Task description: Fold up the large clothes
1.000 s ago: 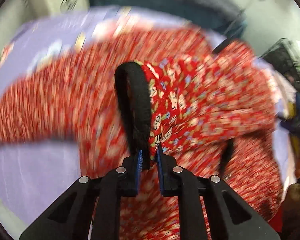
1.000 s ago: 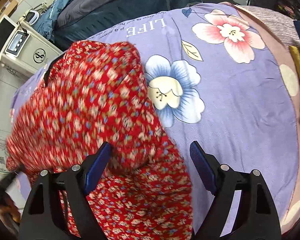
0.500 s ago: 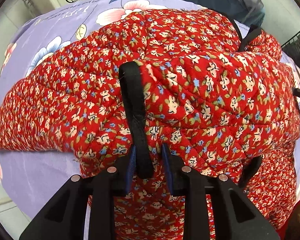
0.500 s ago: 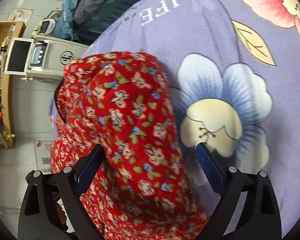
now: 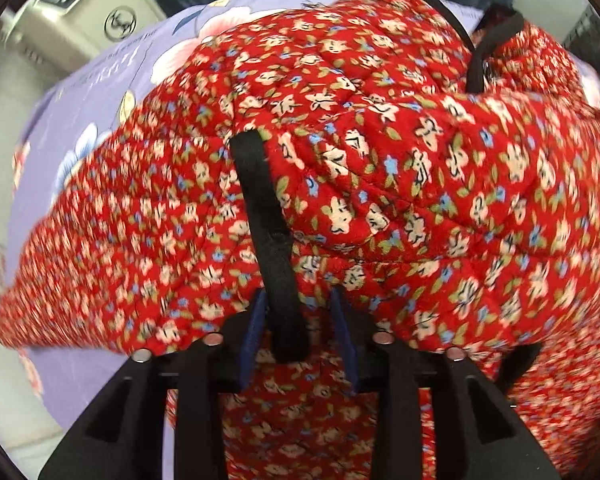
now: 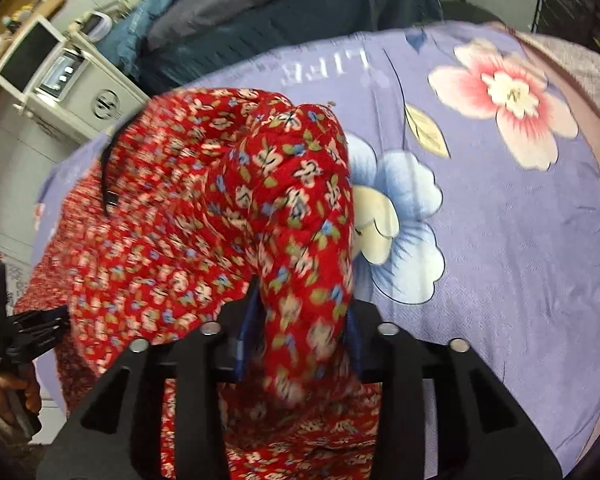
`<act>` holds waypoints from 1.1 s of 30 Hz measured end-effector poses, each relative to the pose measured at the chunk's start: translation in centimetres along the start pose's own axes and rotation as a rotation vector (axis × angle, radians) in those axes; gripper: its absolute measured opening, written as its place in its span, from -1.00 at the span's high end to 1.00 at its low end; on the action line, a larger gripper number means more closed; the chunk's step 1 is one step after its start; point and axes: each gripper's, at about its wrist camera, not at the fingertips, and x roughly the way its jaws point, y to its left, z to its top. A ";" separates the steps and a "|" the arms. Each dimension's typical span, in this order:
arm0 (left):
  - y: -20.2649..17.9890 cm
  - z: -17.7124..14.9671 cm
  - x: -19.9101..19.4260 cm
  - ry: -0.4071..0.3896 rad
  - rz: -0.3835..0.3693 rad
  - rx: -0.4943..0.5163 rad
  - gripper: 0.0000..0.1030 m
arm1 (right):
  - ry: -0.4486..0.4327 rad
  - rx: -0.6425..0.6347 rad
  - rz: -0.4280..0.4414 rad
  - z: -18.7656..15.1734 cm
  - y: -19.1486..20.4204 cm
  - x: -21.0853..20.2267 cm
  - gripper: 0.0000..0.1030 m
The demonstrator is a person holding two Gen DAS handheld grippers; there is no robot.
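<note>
A red quilted floral jacket point(image 5: 380, 184) with black trim point(image 5: 268, 224) lies bunched on a purple flowered bedsheet point(image 5: 100, 92). My left gripper point(image 5: 300, 320) is shut on the jacket's black-trimmed edge and holds it up over the rest of the garment. In the right wrist view the jacket point(image 6: 220, 208) covers the left half of the sheet point(image 6: 500, 240). My right gripper point(image 6: 300, 320) is shut on a thick fold of the jacket. The left gripper point(image 6: 24, 336) and the hand holding it show at the left edge of the right wrist view.
A beige machine with a small screen point(image 6: 72, 92) stands beyond the bed's far left corner. A heap of dark blue clothes point(image 6: 284, 12) lies at the far edge. A pink blanket point(image 6: 580, 72) borders the sheet at the right.
My right gripper was open around the jacket fold and has now closed on it. My left gripper keeps its grip on the trimmed edge and has shifted a little over the jacket.
</note>
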 end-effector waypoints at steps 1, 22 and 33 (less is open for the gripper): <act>0.1 0.3 -0.2 0.002 0.008 -0.002 0.14 | 0.001 0.036 0.001 0.3 -0.3 0.0 0.02; -6.6 0.2 -5.4 -0.096 -0.098 0.065 -0.67 | 0.110 -0.386 -0.125 -4.2 11.4 0.4 -0.33; -4.9 2.0 -0.7 0.011 -0.125 -0.057 -0.91 | 0.217 -0.505 -0.311 -3.6 14.9 7.5 -0.68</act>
